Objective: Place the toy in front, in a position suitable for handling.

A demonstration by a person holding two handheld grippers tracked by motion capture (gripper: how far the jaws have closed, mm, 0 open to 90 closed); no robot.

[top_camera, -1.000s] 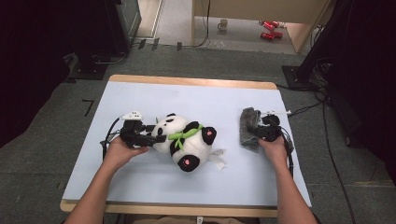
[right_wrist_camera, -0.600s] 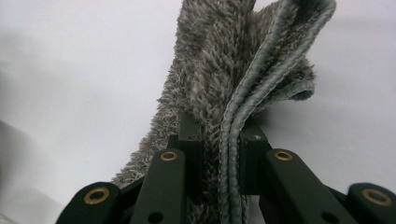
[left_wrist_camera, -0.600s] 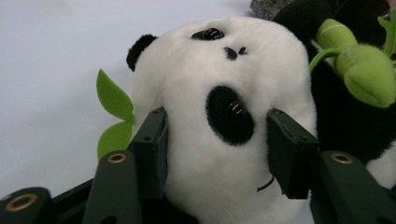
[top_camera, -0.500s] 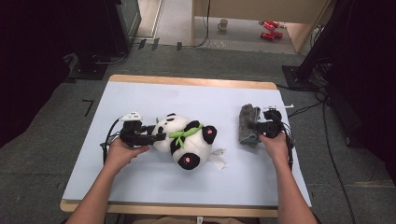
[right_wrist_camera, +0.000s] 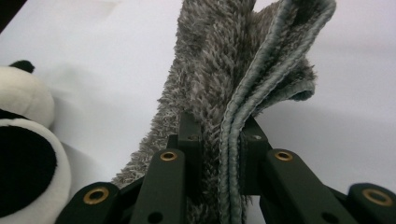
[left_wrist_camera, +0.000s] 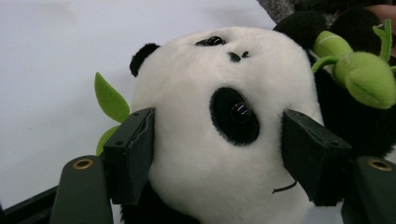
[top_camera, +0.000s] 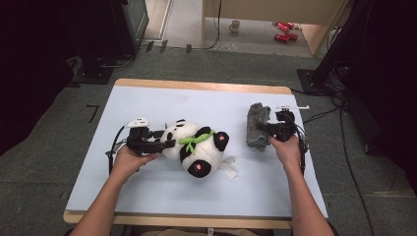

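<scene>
The plush panda was white with black ears, eye patches and limbs, its foot pads pink; the bamboo sprig on it was bright green; the folded towel was shaggy grey with a paler grey-blue edging; the table was pale blue-white, rimmed in light wood.

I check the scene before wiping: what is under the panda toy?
Under the panda toy the pale blue table cover and one white tag show; anything directly beneath its body is hidden.
</scene>
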